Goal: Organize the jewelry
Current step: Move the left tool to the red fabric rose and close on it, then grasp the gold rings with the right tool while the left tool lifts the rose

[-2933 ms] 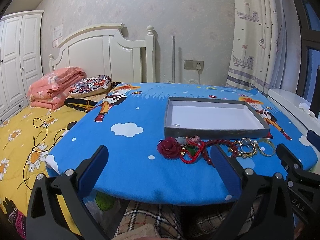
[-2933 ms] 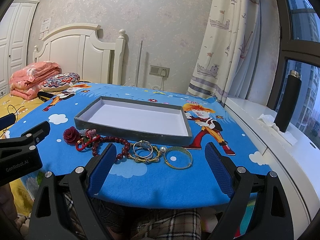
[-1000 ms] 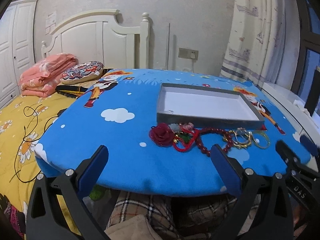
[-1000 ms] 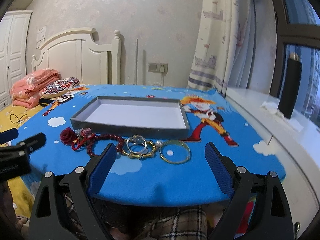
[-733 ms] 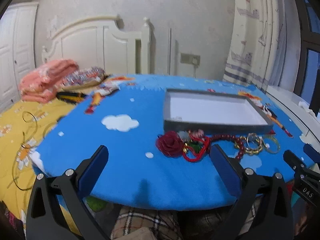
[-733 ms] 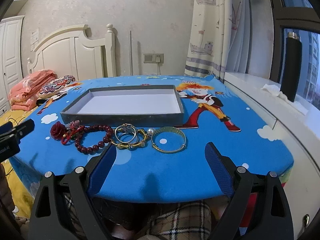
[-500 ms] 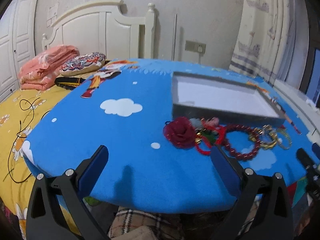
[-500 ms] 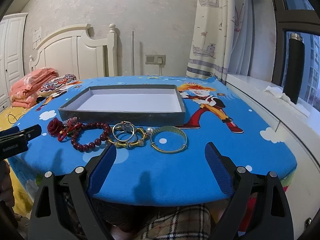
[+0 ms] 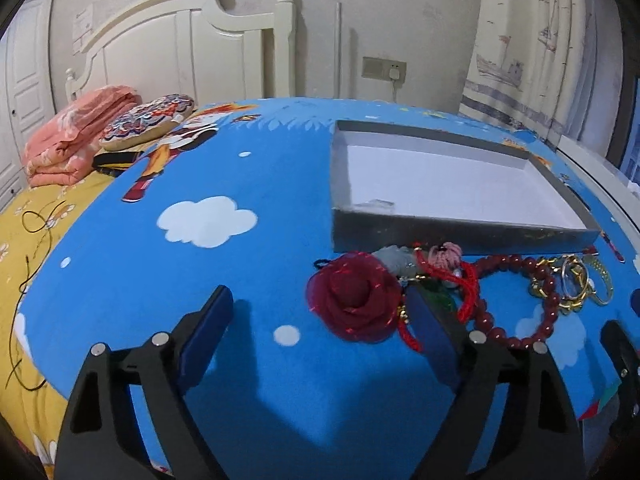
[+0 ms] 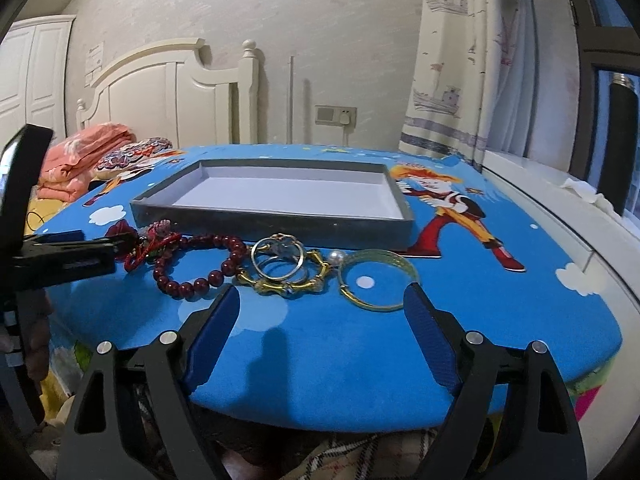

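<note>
A grey tray with a white inside [image 9: 448, 236] [image 10: 280, 222] lies on the blue cartoon cloth. Along its near wall lies a row of jewelry: a dark red fabric rose [image 9: 354, 300], a red cord piece [image 9: 466, 280], a red bead bracelet [image 9: 516, 300] [image 10: 196, 264], gold and silver rings [image 10: 286, 268] and a gold bangle [image 10: 378, 280]. My left gripper [image 9: 320, 324] is open, low over the cloth, with the rose just inside its right finger. My right gripper [image 10: 322, 312] is open, just short of the rings and bangle.
The blue cloth covers a table [image 9: 192, 280] beside a bed with a yellow sheet [image 9: 24, 216], pink folded blanket [image 9: 76, 128] and patterned cushion [image 9: 148, 120]. A black bottle [image 10: 622, 140] stands on the window sill at the right. The left gripper shows at the right wrist view's left [image 10: 60, 258].
Both grippers have moved forward and down toward the jewelry. The left one has closed in on the rose, the right one on the rings. Both stay open. The jewelry has not moved.
</note>
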The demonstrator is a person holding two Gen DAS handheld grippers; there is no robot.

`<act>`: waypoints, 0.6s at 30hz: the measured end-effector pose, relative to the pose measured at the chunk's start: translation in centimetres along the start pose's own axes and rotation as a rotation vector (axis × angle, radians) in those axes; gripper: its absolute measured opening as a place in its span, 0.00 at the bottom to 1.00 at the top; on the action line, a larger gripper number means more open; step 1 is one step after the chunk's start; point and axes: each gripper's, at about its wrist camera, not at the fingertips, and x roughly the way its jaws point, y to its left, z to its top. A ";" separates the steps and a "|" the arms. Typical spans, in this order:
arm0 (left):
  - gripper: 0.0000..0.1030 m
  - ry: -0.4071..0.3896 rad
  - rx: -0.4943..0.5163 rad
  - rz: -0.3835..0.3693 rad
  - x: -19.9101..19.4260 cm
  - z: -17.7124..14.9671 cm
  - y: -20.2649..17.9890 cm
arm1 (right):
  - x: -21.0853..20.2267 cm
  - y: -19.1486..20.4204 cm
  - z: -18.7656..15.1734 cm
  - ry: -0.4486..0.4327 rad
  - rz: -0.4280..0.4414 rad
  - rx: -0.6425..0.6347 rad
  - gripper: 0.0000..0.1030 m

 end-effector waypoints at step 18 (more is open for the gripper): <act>0.42 -0.087 0.005 -0.055 -1.6 -0.2 0.6 | 4.4 1.9 2.1 0.049 0.080 -0.008 0.39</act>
